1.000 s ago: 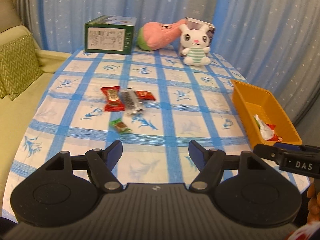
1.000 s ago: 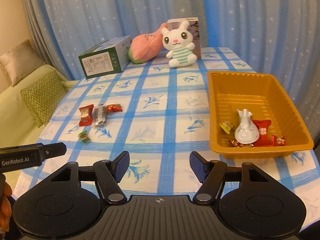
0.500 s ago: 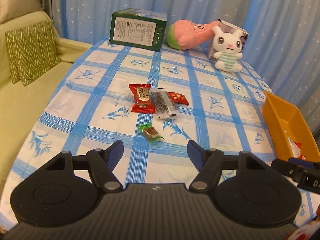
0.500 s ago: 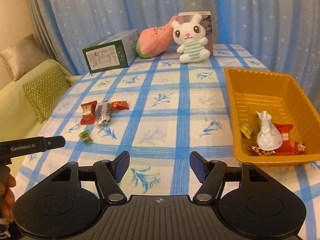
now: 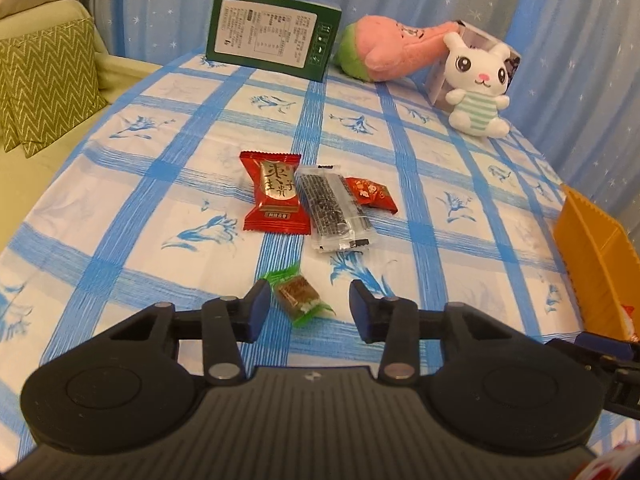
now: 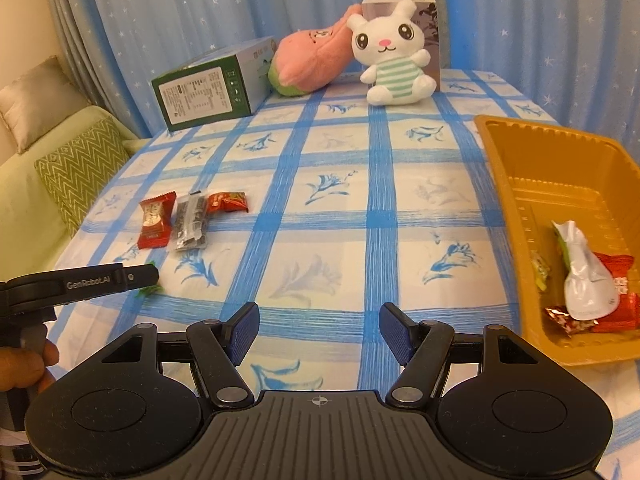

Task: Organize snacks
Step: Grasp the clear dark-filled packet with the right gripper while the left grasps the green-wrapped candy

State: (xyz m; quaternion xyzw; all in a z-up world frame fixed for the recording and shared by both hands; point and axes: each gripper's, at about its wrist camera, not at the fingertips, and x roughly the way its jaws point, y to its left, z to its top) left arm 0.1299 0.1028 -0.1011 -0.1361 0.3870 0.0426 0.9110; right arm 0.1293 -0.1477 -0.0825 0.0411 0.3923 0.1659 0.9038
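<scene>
Your left hand-held gripper (image 5: pixel 306 306) stands with fingers apart around the green-wrapped candy (image 5: pixel 299 295) on the table (image 5: pixel 420 216). Lower until both pads flank the body, not the twisted ends, then close; pad height looks uncertain. Your right hand-held gripper (image 6: pixel 318 330) waits apart, empty.

Black ribbed gripper bodies, blue-padded fingers (image 5: pixel 258 305), silver pivot screws, white "GenRobot.AI" lettering.

A blue-checked table (image 6: pixel 328 240) carries loose snacks (image 5: pixel 276 192), an orange tray (image 6: pixel 504 168), plush toys (image 6: pixel 394 56), and a green box (image 5: pixel 272 36).
</scene>
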